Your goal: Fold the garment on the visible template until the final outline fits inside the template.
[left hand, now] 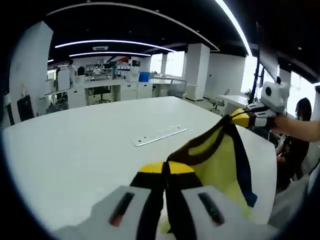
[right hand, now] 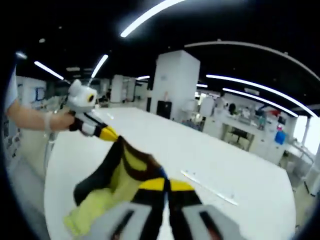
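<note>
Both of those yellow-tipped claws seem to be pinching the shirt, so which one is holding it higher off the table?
The right gripper: it lifts its dark-trimmed edge of the yellow garment up in the air, while the left gripper holds its edge low over the white table.

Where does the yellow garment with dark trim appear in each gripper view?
Left gripper view: yellow garment at lower right, stretched from the left gripper up to the right gripper.
Right gripper view: garment at lower left, hanging between both grippers.
Shared landmark: the long strip lying on the white table.
</note>
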Tool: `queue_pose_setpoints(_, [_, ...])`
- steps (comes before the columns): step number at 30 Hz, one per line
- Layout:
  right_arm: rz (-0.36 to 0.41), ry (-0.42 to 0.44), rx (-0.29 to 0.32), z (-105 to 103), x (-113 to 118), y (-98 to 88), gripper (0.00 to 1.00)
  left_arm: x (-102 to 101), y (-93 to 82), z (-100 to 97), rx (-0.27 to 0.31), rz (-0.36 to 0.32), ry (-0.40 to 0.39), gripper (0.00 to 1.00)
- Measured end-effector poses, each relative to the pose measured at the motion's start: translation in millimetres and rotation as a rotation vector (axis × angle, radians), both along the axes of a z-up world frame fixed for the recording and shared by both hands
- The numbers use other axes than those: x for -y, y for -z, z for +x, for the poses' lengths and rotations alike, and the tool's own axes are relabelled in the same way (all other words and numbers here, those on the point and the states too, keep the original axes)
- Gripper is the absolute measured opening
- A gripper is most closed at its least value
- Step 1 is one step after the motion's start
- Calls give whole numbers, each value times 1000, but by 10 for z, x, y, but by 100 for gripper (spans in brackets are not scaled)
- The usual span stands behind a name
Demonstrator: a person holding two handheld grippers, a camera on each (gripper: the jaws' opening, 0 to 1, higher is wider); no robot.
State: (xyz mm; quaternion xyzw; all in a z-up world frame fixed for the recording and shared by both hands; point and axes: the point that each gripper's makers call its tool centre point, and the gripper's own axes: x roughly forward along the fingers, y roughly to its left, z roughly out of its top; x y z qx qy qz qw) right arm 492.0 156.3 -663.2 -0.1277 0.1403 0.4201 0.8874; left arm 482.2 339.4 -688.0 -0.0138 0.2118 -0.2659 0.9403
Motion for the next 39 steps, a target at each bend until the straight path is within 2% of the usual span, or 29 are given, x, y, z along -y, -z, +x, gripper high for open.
queue_pose_setpoints(2, [-6,11,-20,130,-11,145,0,-19,150,124,-23,4,0,0])
queue_pose_setpoints(4, [-20,16,-46,247,-13,284,0,27,253,157,-52,9,1,0])
queue_pose_setpoints(7, [-42,34,-91,448,8,570,0,31,473,318,-84,27,3,0])
queue_pose_setpoints(11, [-74,51,-136,537,13,859,0,45,661,473,-116,14,-8,0])
queue_pose_setpoints(13, [-87,57,-149,661,4,983,0,31,783,587,-134,21,-11,0])
queue_pose_setpoints(15, [-101,61,-172,661,14,1108,0,23,906,667,-158,21,-19,0])
queue_pose_setpoints(18, [-134,67,-194,721,20,1294,0,66,1088,674,-202,34,-24,0])
queue_pose_setpoints(19, [-142,67,-195,737,12,1339,0,41,1194,735,-224,36,-26,0])
queue_pose_setpoints(22, [-174,70,-214,885,31,1543,0,74,1319,720,-248,58,-26,0])
queue_pose_setpoints(25, [-180,84,-238,867,54,1642,0,54,1392,768,-271,37,-41,0])
queue_pose_setpoints(27, [-182,96,-249,951,56,1720,0,50,1442,825,-280,26,-49,0])
queue_pose_setpoints(28, [-183,98,-252,894,66,1716,0,54,1458,836,-283,27,-51,0])
queue_pose_setpoints(33, [-192,107,-260,880,78,1767,0,69,1489,847,-287,23,-54,0])
queue_pose_setpoints(39, [-193,113,-277,952,103,1815,0,90,1511,867,-295,29,-51,0])
